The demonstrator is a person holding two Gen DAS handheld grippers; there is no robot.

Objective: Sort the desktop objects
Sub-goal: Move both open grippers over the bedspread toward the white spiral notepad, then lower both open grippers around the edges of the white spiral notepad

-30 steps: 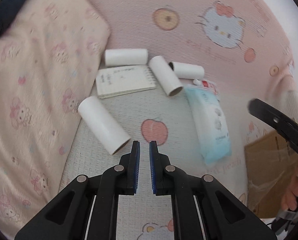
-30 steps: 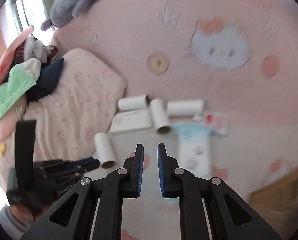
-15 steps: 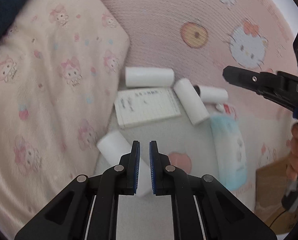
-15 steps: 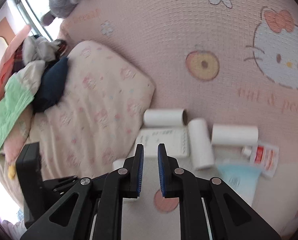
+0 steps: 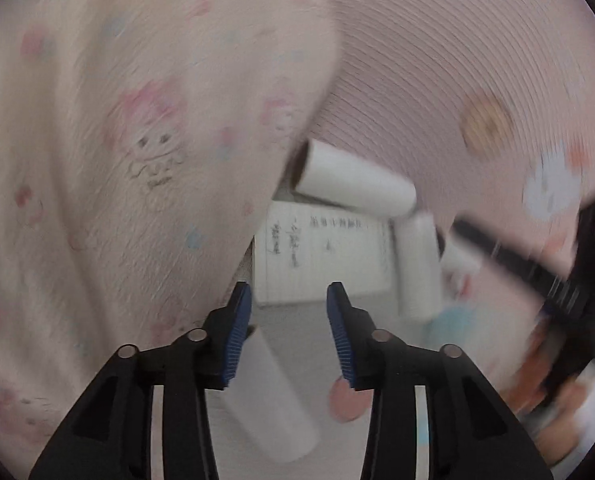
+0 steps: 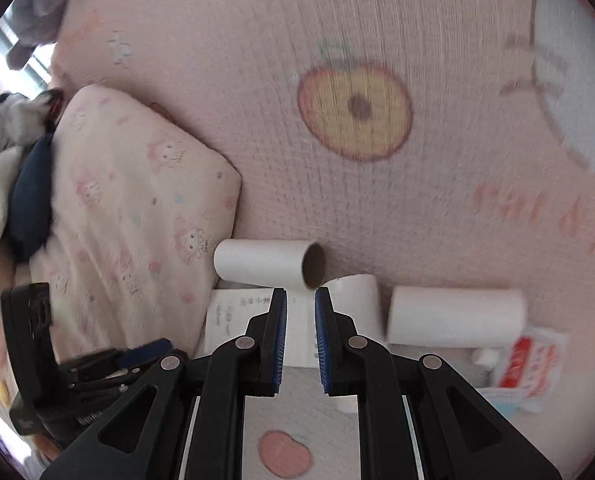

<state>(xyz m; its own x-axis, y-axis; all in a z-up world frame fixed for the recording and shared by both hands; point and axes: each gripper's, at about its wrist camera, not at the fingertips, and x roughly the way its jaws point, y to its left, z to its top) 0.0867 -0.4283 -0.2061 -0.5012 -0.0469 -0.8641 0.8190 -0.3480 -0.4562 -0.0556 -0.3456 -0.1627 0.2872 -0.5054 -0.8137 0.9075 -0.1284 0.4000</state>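
Several white cardboard tubes lie on a pink cartoon-print blanket around a white notepad [image 5: 321, 256] [image 6: 233, 316]. One tube [image 5: 269, 400] lies just under my left gripper [image 5: 289, 292], beside its left finger. The left jaws are opening and no pad presses on anything. Another tube [image 5: 353, 184] [image 6: 265, 264] lies behind the notepad, against the pillow. My right gripper [image 6: 300, 294] is shut and empty, hovering over the notepad's right part, close to a third tube [image 6: 357, 296]. A fourth tube [image 6: 453, 316] lies further right.
A pale printed pillow [image 5: 137, 160] [image 6: 129, 216] rises on the left and borders the notepad. A red-and-white sachet [image 6: 529, 360] and a light blue wipes pack [image 6: 505, 400] lie at the right. The left gripper's body [image 6: 97, 364] shows low left in the right wrist view.
Both grippers have moved in closer to the notepad and the tubes. The left jaws, shut before, now stand apart. The right jaws stay shut.
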